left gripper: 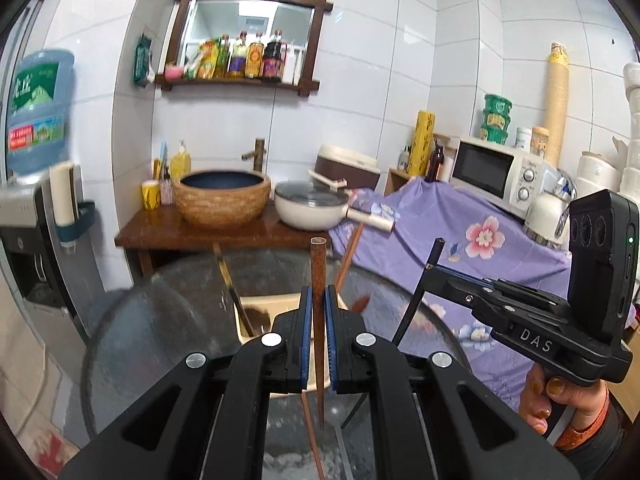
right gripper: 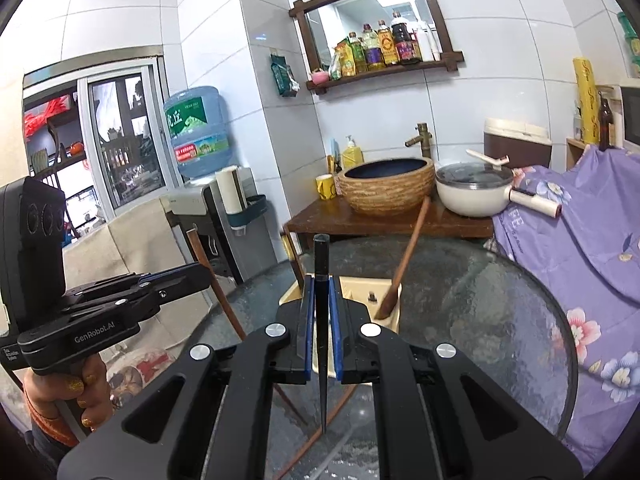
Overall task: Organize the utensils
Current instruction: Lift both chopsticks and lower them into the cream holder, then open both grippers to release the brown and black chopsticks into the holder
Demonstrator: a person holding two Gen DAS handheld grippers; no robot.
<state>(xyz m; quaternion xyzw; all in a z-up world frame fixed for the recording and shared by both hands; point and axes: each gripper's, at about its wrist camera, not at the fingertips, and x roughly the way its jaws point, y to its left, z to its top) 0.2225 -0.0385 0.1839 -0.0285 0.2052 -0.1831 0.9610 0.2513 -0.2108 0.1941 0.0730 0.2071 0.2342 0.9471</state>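
Closest in, two grippers, one per hand, and each is clamped on exactly one chopstick. The left gripper [left gripper: 319, 300] has its blue pads squeezed tight on a brown chopstick [left gripper: 318, 268], which stands nearly upright between the jaws, butt end at 12 o'clock above the pads, thin tip poking out below at 6. The right gripper [right gripper: 320, 300] does the same with a black chopstick [right gripper: 321, 264], also near vertical, blunt end up, point hanging down toward 6. From the left wrist view the right one sits off at about 3 o'clock, with the person's right hand [left gripper: 560, 396] wrapped round its handle; from the right wrist view the left one is at 9 o'clock, held by the left hand [right gripper: 72, 396].

Just past the jaws there's one cream utensil holder [right gripper: 386, 290] on a round glass table [right gripper: 500, 300], at roughly 1 o'clock from the right gripper. Two wooden-handled utensils lean in it: a wooden spoon [right gripper: 408, 252] tilting toward 1 o'clock and another dark one [left gripper: 234, 292] leaning toward 11.

Further back: one stone basin [right gripper: 386, 188], one white pot [right gripper: 472, 194] with a glass lid, one water jug [right gripper: 196, 132], one microwave [left gripper: 496, 172], and a shelf of bottles [right gripper: 384, 46] up at 12.
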